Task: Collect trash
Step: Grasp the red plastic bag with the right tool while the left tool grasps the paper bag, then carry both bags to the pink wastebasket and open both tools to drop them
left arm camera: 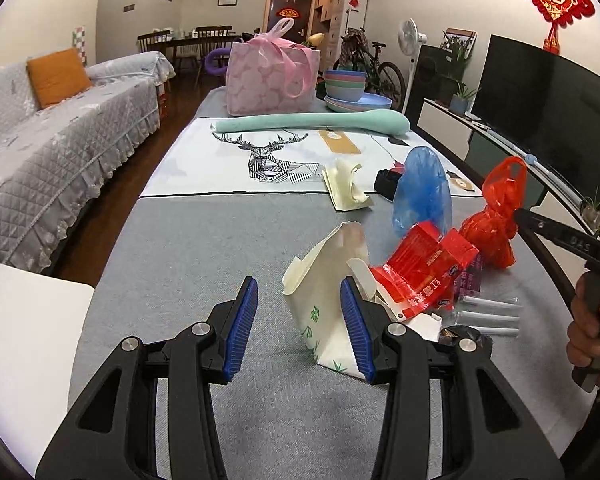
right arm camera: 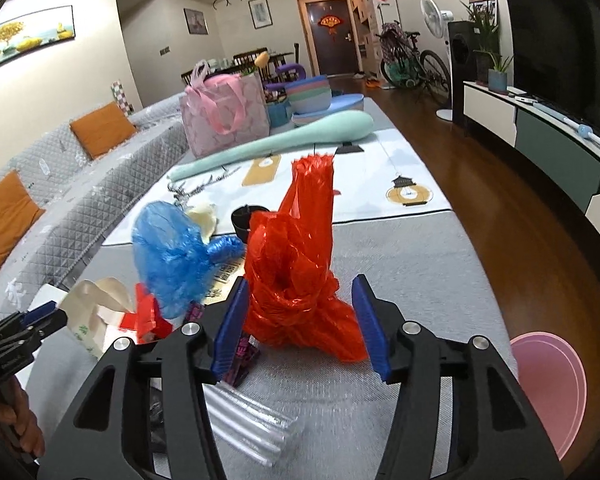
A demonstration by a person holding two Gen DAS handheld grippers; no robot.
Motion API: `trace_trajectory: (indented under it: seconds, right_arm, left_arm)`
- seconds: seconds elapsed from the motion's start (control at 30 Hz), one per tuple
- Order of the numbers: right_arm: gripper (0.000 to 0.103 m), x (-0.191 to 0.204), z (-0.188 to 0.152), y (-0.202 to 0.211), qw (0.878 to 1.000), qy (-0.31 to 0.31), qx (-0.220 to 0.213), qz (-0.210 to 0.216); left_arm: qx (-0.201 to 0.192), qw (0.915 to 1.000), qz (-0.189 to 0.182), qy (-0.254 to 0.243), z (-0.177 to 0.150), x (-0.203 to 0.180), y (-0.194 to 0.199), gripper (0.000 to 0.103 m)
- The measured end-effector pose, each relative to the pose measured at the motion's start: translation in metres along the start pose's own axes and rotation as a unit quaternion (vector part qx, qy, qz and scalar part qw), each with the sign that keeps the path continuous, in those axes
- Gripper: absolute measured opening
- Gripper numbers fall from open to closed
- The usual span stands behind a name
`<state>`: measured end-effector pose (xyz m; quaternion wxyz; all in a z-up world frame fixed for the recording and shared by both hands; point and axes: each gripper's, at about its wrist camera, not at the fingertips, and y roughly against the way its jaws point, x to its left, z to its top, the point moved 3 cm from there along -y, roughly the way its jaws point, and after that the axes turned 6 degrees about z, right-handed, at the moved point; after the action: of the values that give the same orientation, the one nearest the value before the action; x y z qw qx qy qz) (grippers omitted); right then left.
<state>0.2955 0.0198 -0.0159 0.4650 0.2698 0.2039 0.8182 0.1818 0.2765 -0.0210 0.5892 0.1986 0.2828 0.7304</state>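
Right wrist view: open right claw (right arm camera: 298, 326) around knotted red bag (right arm camera: 296, 280).

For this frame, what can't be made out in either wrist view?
- Pink round object, right wrist view: cut off by the fisheye edge, so its kind is unclear.
- Black item, left wrist view: half hidden behind the blue plastic bag.
- Red plastic bag contents: knotted shut.
- Red wrapper print: too small.

Two knotted plastic bags are seen, one red bag (right arm camera: 296, 276) and one blue bag (right arm camera: 172, 256). Two cream paper cartons (left arm camera: 324, 280) (left arm camera: 346, 184), one red wrapper (left arm camera: 420, 276) and three clear tubes (left arm camera: 488, 314) are counted.
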Motion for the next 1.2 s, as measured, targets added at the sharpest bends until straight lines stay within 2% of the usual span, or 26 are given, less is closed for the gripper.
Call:
trace_trajectory:
  seconds: [0.13, 0.3, 0.4, 0.47, 0.5, 0.57, 0.93, 1.2]
  right_arm:
    - [0.054, 0.0, -0.002, -0.015, 1.0, 0.003, 0.012, 0.0]
    - [0.055, 0.002, 0.0, -0.023, 1.0, 0.005, 0.017, 0.004]
    - [0.055, 0.005, -0.001, -0.025, 1.0, 0.013, 0.022, 0.009]
    - [0.048, 0.007, -0.002, -0.027, 0.999, 0.02, 0.026, 0.014]
    - [0.037, 0.008, -0.002, -0.027, 0.999, 0.022, 0.026, 0.014]
    - [0.033, 0.012, -0.002, -0.024, 0.999, 0.033, 0.025, 0.016]
    - [0.03, 0.015, 0.0, 0.018, 0.999, 0.052, -0.008, 0.01]
    - [0.03, 0.014, -0.005, 0.051, 0.998, 0.059, -0.023, 0.009]
  left_arm:
    - [0.01, 0.9999, 0.003, -0.005, -0.001, -0.002, -0.006, 0.04]
    - [0.02, 0.9998, 0.002, -0.006, -0.001, -0.003, -0.012, 0.02]
    - [0.024, 0.9997, 0.005, -0.008, -0.001, -0.003, -0.014, 0.014]
    - [0.02, 0.9997, 0.008, -0.01, 0.0, -0.003, -0.011, 0.012]
    - [0.016, 0.9997, 0.011, -0.012, 0.001, -0.003, -0.01, 0.009]
    - [0.009, 0.9997, 0.018, -0.014, 0.003, -0.003, -0.006, 0.007]
    - [-0.042, 0.9981, 0.045, -0.005, 0.018, 0.004, 0.023, 0.005]
    - [-0.074, 0.9963, 0.043, 0.002, 0.025, -0.002, 0.047, 0.005]
